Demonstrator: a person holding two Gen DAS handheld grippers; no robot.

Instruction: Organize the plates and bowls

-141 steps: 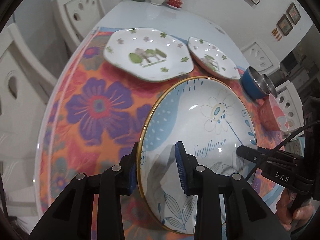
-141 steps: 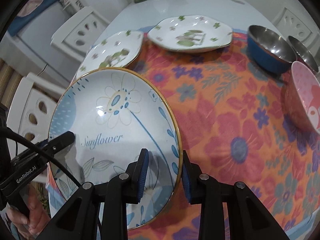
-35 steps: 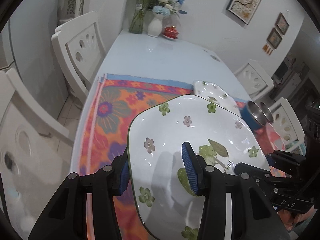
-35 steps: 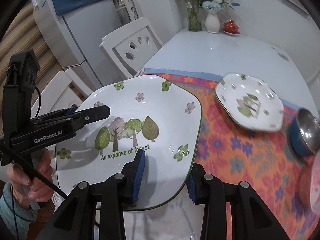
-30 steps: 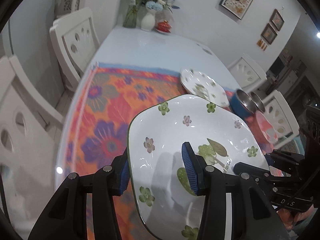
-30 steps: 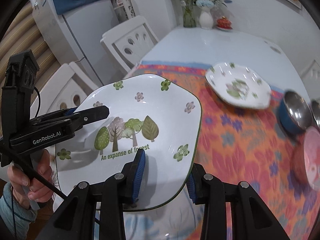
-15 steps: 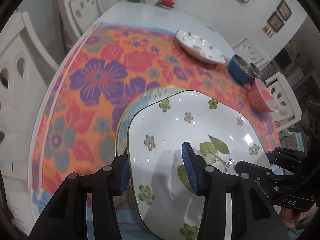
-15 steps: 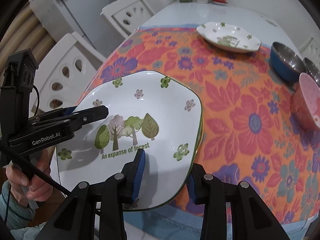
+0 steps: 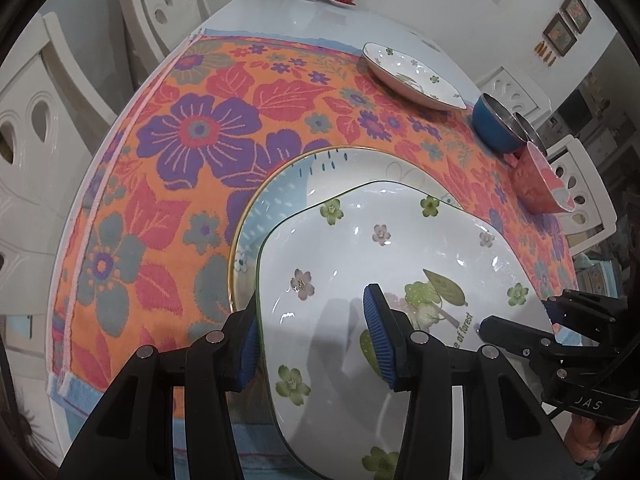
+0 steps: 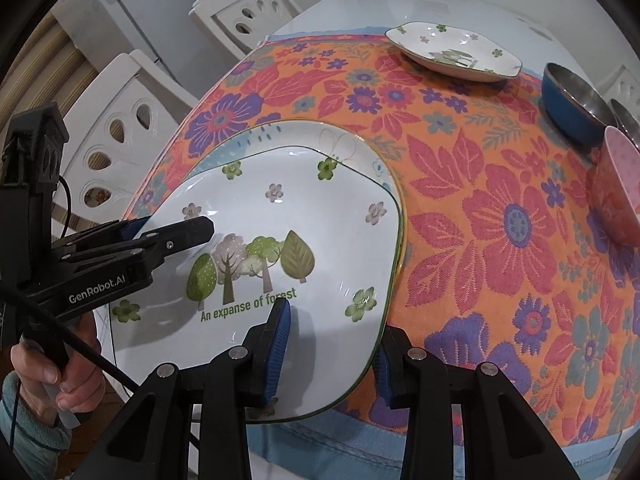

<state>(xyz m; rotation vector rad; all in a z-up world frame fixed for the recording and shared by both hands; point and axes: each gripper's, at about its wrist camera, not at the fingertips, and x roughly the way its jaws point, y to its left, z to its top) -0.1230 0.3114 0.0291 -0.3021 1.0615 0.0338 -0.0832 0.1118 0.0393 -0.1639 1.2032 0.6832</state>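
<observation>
1. Forest plate [image 10: 288, 216]: white, green-rimmed, tree print and small flowers. Held at two opposite edges, over the sunflower plate, near the table's front edge. Whether it already rests on the plate below cannot be told.
2. Left gripper [image 9: 312, 344]: clenched on the forest plate's rim, one blue pad above the plate, the other under its edge. In the right wrist view it comes in from the left [image 10: 160, 236], a hand [image 10: 48, 376] on its handle.
3. Right gripper [image 10: 332, 356]: grasping the near rim of the same plate, one pad on the upper face, the other beneath.
4. Sunflower plate [image 9: 280, 200]: round, gold-rimmed, pale blue band. Lies on the cloth; only its far arc shows past the forest plate.
5. Small plate [image 10: 452, 52]: same forest pattern, alone at the cloth's far end, well apart from the stack.
6. Bowls: blue bowl [image 10: 572, 100] with a steel one just behind it; pink bowl [image 10: 616, 192] tilted beside them, at the right edge.
7. Cloth [image 9: 192, 136]: orange, floral, over a white table [image 9: 304, 16].
8. Step in hand, as judged: stacking the forest plate on the sunflower plate.
9. Next move calls for: settling the plate level and centred, then easing both grips off together, sliding the lower pads out without dragging the stack.
</observation>
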